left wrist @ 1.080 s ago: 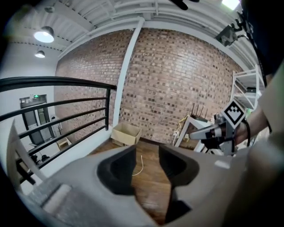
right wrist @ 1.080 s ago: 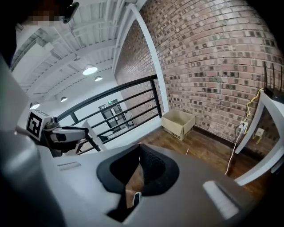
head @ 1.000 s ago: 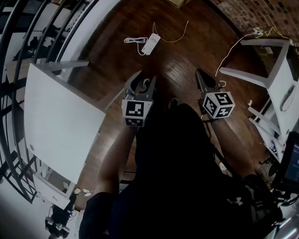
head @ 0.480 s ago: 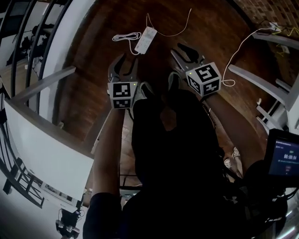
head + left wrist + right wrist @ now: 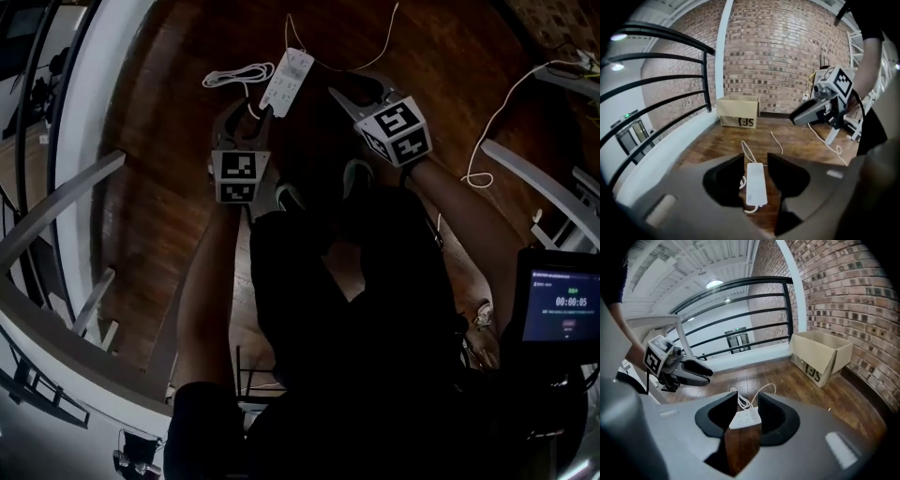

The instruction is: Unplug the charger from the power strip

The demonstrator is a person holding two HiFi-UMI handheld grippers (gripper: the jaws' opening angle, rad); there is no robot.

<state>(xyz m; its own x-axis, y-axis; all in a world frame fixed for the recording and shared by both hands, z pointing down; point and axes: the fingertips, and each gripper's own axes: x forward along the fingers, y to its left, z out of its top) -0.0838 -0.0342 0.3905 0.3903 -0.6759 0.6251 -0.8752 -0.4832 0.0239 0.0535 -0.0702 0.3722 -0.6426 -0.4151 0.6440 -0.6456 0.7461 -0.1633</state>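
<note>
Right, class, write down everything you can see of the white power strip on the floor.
The power strip is a white, flat, oblong, plastic-looking bar, its top showing rows of socket holes. It lies flat on the dark wooden floor. A bunched white cord lies at one side, and a thin cord runs off from its far end. No plug shape is clear.

Floor (image 5: 159, 187) — power strip (image 5: 286, 82), likely its cord (image 5: 223, 78).

A white, oblong power strip (image 5: 286, 81) lies flat on the wooden floor (image 5: 169, 187), sockets facing up, with a white cord (image 5: 234, 75) loosely coiled just beside it.
</note>
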